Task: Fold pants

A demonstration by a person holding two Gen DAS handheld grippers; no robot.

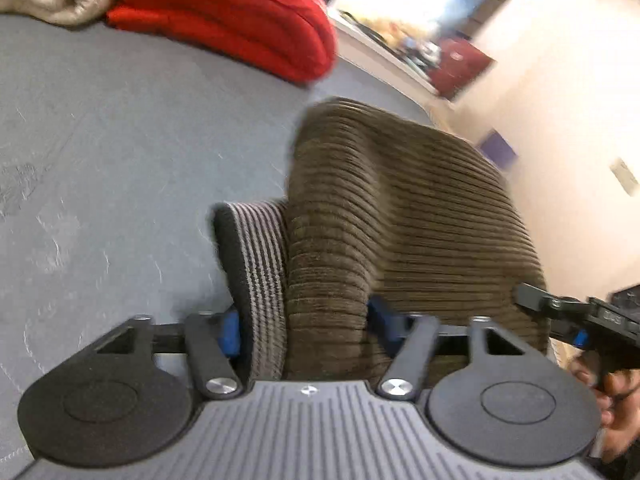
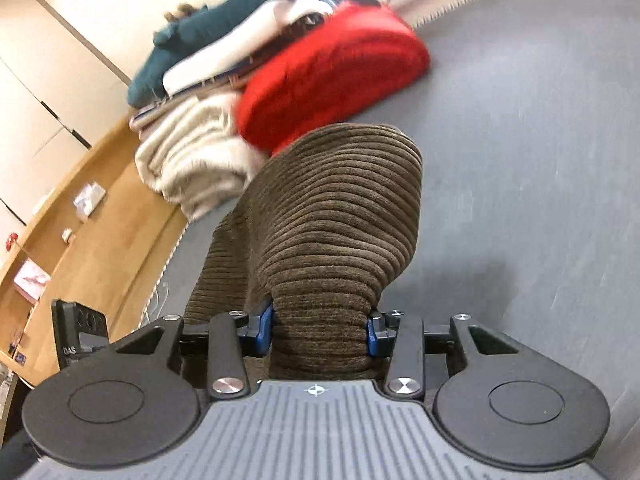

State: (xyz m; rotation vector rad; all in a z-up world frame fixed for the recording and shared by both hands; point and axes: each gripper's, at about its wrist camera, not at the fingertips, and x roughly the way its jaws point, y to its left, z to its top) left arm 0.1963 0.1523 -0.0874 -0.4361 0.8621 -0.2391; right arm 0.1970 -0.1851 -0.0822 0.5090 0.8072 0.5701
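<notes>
1. Grey felt-like tabletop point(image 1: 100, 140) spreads under you, with a folded red knit garment point(image 1: 240, 12) and a cream folded blanket point(image 2: 192, 160) stacked at its far side.
2. Your left gripper point(image 1: 302, 326) is clamped on the brown wide-ribbed corduroy pants point(image 1: 400, 208), striped waistband lining showing.
3. Your right gripper point(image 2: 320, 330) pinches a bunched fold, lifted off the tabletop.
4. Thick, soft, floppy cloth; probably hanging between both grips, though blur hides that. Grip edges, not middles.
</notes>
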